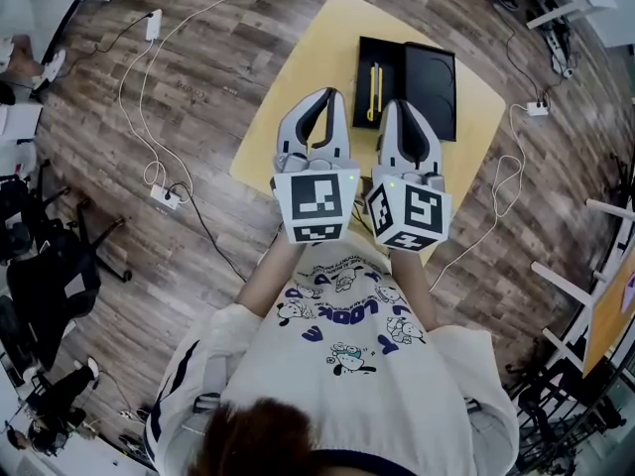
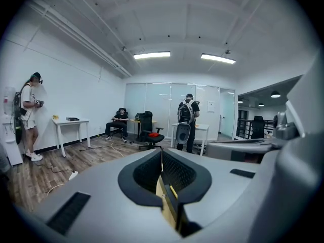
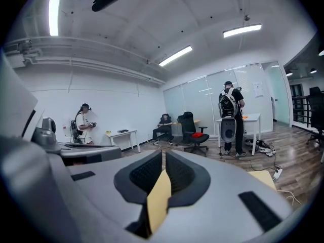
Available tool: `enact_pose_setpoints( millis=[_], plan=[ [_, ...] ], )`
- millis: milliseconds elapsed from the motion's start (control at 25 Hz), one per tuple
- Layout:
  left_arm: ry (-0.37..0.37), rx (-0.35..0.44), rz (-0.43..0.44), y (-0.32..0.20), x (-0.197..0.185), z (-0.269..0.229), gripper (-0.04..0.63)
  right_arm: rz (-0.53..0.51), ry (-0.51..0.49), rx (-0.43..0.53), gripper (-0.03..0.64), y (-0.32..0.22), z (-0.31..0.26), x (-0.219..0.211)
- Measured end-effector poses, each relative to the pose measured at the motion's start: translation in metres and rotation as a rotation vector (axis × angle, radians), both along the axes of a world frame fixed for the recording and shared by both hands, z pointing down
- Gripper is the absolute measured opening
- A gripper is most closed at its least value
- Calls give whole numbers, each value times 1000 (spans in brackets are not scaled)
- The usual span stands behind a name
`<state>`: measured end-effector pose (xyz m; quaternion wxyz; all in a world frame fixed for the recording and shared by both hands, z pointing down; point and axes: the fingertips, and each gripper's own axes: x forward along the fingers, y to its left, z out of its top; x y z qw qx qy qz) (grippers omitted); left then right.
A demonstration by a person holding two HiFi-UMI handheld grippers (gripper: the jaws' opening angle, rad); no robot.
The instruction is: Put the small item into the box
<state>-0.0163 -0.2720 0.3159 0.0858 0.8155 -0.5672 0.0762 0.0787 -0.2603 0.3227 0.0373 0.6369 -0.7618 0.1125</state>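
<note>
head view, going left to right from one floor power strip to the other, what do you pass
white power strip on the wooden floor at left → left grey claw → yellow utility knife → empty right half of the black box → white power strip at right

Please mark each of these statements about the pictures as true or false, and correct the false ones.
1. The yellow item lies inside the black box. True.
2. The right tool holds the yellow item. False: its jaws are shut with nothing between them.
3. The left tool has its jaws wide apart. False: its jaws are together.
4. The box rests on a yellow table. True.
</note>
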Motion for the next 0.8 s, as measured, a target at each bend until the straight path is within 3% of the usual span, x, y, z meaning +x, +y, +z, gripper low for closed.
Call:
enact_pose_setpoints(
  millis=[800],
  plan=[
    [-3, 26, -15, 10, -3, -10, 17, -24, 0, 29, 41, 5, -10, -7]
  ],
)
